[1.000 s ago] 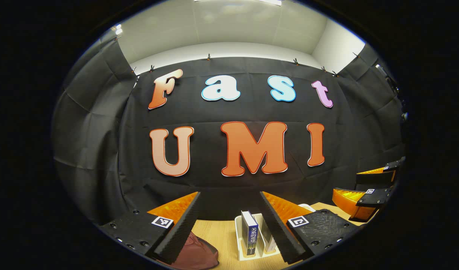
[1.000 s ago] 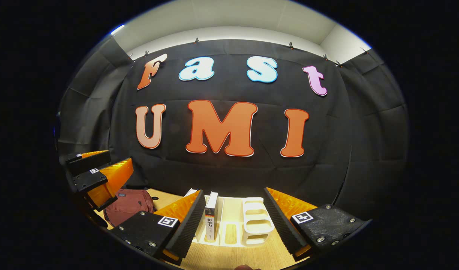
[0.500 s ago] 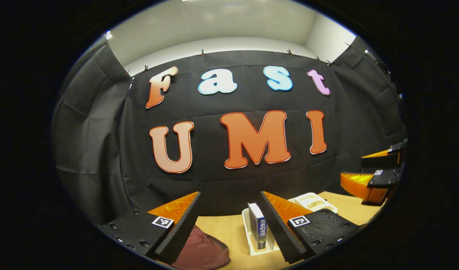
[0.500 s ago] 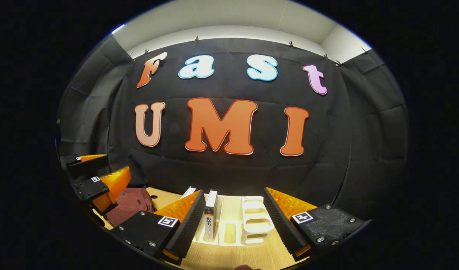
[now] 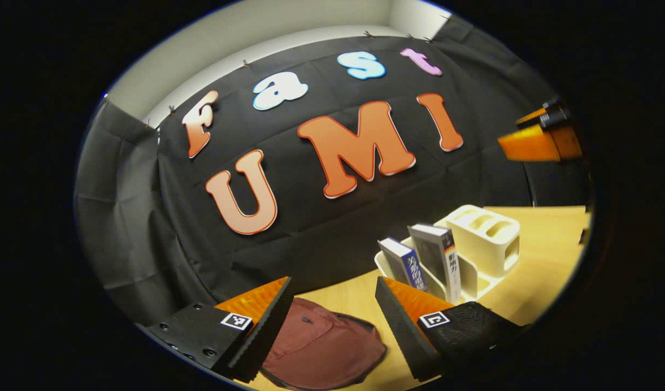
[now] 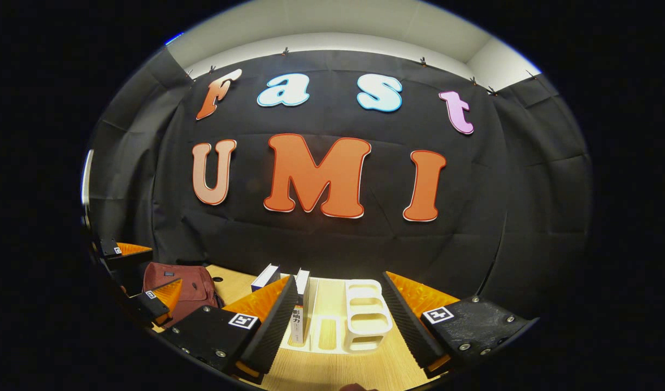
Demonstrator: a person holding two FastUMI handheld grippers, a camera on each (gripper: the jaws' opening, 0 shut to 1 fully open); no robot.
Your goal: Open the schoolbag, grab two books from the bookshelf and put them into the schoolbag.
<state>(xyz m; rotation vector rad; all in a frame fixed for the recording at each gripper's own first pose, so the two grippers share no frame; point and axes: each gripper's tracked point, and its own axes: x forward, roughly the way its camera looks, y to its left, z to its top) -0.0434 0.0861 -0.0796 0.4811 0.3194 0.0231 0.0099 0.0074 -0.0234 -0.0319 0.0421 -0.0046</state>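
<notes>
Left gripper point(image 5: 332, 326) now tilted down toward the maroon schoolbag point(image 5: 321, 347), fingers spread and empty; a second ago pointed at the books. Bag flat on the wooden table point(image 5: 538, 271), seemingly unopened. Right gripper point(image 6: 337, 326) released too, level, barely moved. Beyond, 2 books, blue-spined point(image 5: 405, 263) and grey point(image 5: 438, 258), upright in the white bookshelf point(image 5: 487, 239). Likely start of bag opening.
</notes>
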